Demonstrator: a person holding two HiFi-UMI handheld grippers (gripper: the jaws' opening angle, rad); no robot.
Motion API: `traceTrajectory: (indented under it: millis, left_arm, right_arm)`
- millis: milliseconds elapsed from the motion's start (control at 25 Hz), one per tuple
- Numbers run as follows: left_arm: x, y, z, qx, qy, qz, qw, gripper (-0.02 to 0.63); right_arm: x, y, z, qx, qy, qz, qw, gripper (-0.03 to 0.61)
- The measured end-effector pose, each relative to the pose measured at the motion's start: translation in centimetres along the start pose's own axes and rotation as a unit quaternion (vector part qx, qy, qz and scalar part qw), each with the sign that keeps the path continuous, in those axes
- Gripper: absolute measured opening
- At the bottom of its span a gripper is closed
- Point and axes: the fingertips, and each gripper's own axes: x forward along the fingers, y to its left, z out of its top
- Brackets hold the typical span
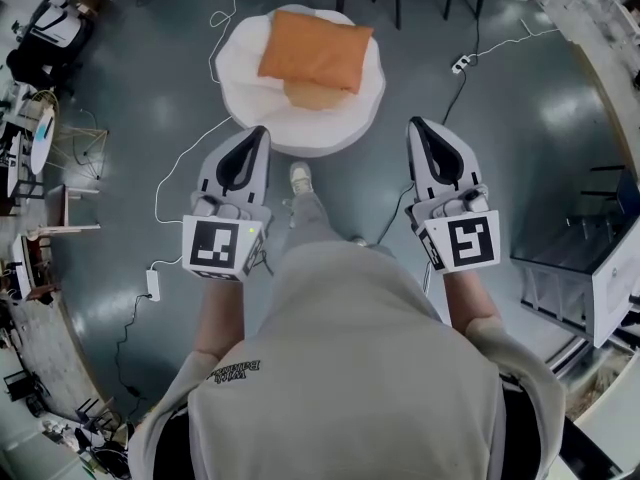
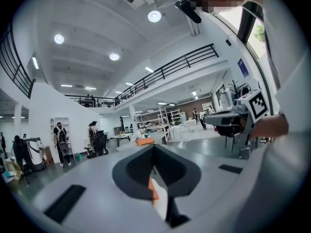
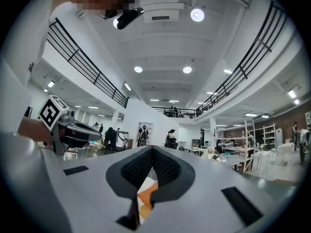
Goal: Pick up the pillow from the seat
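Two grippers, the left gripper (image 1: 256, 136) and the right gripper (image 1: 418, 126), hang short of the seat (image 1: 240, 73), jaws pressed together and empty. The orange pillow (image 1: 315, 48) lies on it, well ahead. Best to open wide early, then pinch deep at the near edge. The shirt print (image 1: 235, 372) is too small to read

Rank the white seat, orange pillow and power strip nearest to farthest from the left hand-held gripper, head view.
1. White seat, just ahead of the left hand-held gripper.
2. Orange pillow, atop it.
3. Power strip, far right.
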Motion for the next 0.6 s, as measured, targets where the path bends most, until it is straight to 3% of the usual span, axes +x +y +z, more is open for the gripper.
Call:
traceTrajectory:
  millis: [600]
  left_arm:
    - [10.3, 11.5, -4.0, -0.024, 0.013, -0.029, 0.9992, 0.009]
  right_arm:
    - [14.5, -1.4, -3.6, 0.001, 0.039, -0.016, 0.999, 0.009]
